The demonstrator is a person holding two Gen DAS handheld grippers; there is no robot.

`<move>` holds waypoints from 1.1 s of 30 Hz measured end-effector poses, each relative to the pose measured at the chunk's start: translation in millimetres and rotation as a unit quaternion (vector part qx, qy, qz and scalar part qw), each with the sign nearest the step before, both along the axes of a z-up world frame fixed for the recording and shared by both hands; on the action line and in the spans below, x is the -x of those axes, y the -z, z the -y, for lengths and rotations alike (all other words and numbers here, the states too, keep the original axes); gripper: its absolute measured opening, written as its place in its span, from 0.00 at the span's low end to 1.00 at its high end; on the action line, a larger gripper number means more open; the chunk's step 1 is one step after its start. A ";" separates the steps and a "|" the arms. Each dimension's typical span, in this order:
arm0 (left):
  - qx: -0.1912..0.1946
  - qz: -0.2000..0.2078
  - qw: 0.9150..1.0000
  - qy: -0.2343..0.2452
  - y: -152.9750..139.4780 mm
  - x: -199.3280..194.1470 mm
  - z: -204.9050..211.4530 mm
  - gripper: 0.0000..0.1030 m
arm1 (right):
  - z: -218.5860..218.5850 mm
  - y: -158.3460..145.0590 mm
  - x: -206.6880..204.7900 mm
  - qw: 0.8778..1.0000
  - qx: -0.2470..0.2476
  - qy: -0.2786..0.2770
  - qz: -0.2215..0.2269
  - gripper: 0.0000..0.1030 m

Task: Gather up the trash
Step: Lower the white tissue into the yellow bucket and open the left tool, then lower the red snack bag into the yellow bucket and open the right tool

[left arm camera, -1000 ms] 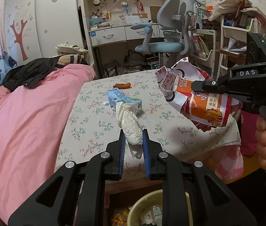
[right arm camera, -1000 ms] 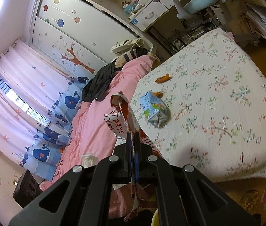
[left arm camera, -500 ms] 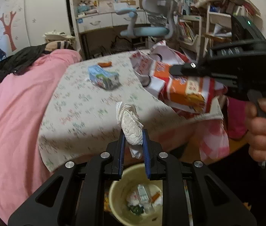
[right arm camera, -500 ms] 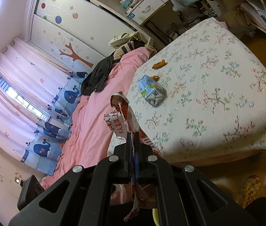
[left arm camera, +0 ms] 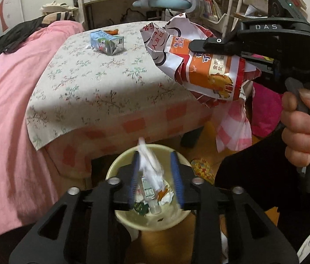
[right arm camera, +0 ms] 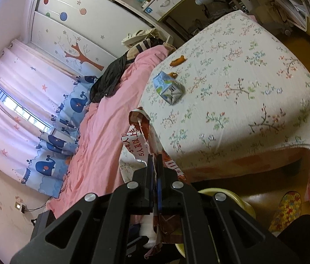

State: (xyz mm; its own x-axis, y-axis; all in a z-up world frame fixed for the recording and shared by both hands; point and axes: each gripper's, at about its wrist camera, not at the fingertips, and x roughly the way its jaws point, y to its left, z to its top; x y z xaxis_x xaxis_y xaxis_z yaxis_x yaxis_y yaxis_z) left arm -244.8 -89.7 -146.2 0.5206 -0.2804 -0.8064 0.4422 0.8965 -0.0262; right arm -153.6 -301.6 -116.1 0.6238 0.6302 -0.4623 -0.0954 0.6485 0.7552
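Left tool [left arm camera: 156, 177]: jaws just opening, spread over yellow bin [left arm camera: 119, 167], white tissue [left arm camera: 151, 169] loose between pads. Right tool [right arm camera: 154, 171]: pressed together, pinching torn snack bag [left arm camera: 210, 66]. Milk carton [left arm camera: 106, 43]: lying on bed [left arm camera: 102, 83].

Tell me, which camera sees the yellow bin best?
The left wrist camera. It looks down into the yellow bin, so you see the round rim and trash inside, below the open left gripper and the white tissue. The right wrist camera shows only a sliver of its rim behind the gripper.
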 end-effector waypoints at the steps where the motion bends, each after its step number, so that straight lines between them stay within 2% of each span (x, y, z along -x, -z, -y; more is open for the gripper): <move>1: 0.000 -0.001 1.000 -0.002 -0.1 1.1 -1.2 0.38 | -0.9 0.8 0.8 1.000 0.001 -0.001 -0.002 0.03; 7: 0.009 -0.005 1.000 -0.015 -4.2 2.8 -8.4 0.48 | -5.1 6.6 5.4 1.000 0.011 -0.007 -0.012 0.03; 11: 0.026 0.022 0.999 -0.037 -15.7 1.9 -17.5 0.50 | -9.8 9.9 7.2 1.000 0.019 -0.014 -0.019 0.03; 16: 0.044 0.086 0.989 -0.114 -35.8 -1.1 -42.6 0.64 | -29.0 21.3 11.7 0.997 0.040 -0.045 -0.038 0.03; 20: 0.057 0.098 0.981 -0.159 -41.4 -4.4 -59.3 0.66 | -51.0 32.7 15.9 0.993 0.063 -0.080 -0.057 0.03; 25: 0.061 0.108 0.976 -0.178 -45.0 -6.7 -65.8 0.69 | -67.8 43.6 18.3 0.986 0.093 -0.113 -0.080 0.04; 31: 0.058 0.115 0.975 -0.183 -44.9 -7.5 -68.7 0.72 | -73.0 62.4 18.4 0.978 0.104 -0.130 -0.128 0.17; 33: 0.058 0.117 0.974 -0.184 -45.4 -8.0 -68.8 0.73 | -72.7 60.6 18.8 0.978 0.106 -0.126 -0.126 0.31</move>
State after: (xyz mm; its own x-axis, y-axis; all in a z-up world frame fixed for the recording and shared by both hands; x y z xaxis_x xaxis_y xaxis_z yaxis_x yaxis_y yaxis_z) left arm -236.8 -20.9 -100.7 0.7683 -0.1221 -0.6284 0.0975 0.9925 -0.0736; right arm -172.4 -228.9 -176.7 0.3093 0.6223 -0.7191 -0.1009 0.7734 0.6258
